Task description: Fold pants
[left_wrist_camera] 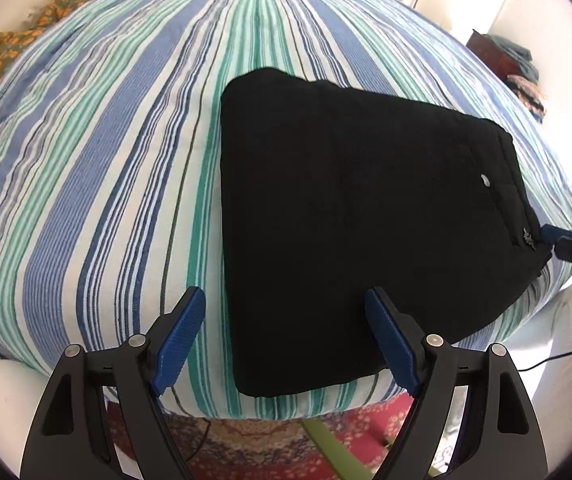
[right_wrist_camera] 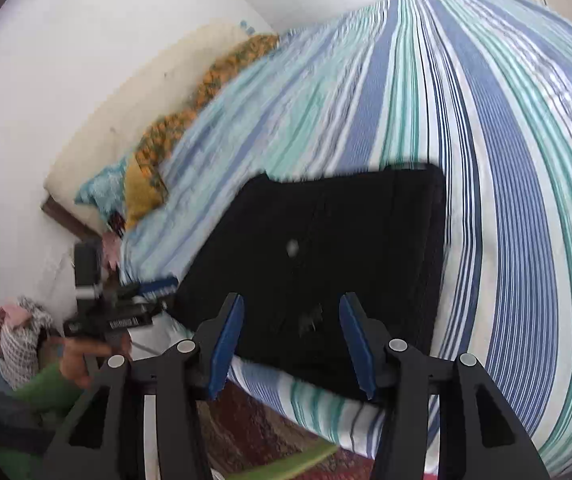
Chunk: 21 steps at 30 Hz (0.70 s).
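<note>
Pants (left_wrist_camera: 346, 216) lie folded on the striped bed (left_wrist_camera: 106, 160), left gripper (left_wrist_camera: 286, 328) and right gripper (right_wrist_camera: 292, 332) parted, empty.

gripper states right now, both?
Left gripper: open, holding nothing, over the black pants.
Right gripper: open, holding nothing, pants edge between its jaws.

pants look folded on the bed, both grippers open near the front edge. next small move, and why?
Probably back both off. The black pants lie as a compact folded block on the striped bed; left gripper and right gripper stand open, holding nothing.
</note>
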Available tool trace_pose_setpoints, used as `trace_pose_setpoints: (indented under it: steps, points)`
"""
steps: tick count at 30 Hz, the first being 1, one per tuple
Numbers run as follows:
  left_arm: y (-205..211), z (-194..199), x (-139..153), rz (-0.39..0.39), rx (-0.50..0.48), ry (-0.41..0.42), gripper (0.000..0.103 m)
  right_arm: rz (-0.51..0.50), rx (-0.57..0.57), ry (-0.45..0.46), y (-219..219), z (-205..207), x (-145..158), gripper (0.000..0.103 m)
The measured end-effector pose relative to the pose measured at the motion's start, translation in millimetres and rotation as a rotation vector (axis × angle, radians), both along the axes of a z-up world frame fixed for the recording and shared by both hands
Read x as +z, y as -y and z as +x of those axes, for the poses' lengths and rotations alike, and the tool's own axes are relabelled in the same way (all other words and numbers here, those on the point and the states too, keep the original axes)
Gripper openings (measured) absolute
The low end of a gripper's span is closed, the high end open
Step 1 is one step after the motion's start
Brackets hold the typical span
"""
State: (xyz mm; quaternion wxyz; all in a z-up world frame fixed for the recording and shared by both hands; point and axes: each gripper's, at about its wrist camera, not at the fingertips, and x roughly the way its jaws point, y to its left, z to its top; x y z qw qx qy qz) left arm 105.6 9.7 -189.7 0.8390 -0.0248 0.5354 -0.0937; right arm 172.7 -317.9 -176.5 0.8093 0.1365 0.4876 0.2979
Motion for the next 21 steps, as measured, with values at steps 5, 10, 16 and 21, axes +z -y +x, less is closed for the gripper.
trace_pose_setpoints:
  steps: [5,10,16,21]
  points:
    - [-26.3,9.4,25.8,-0.039,0.054,0.055,0.084,0.076,-0.078,0.011,31.1,-9.3,7.2,0.061]
    - [-58.3,48.7,-3.0,-0.169,0.102,-0.099,0.085,0.218,-0.163,-0.132,71.7,27.4,-9.7,0.077]
    - [-54.7,66.5,-26.2,-0.303,0.086,-0.204,0.087,0.167,-0.088,-0.306,47.5,59.4,-53.7,0.077]
    - [-17.1,74.2,-30.4,-0.336,-0.012,-0.238,0.054,0.158,0.006,-0.392,19.3,73.8,-71.8,0.065]
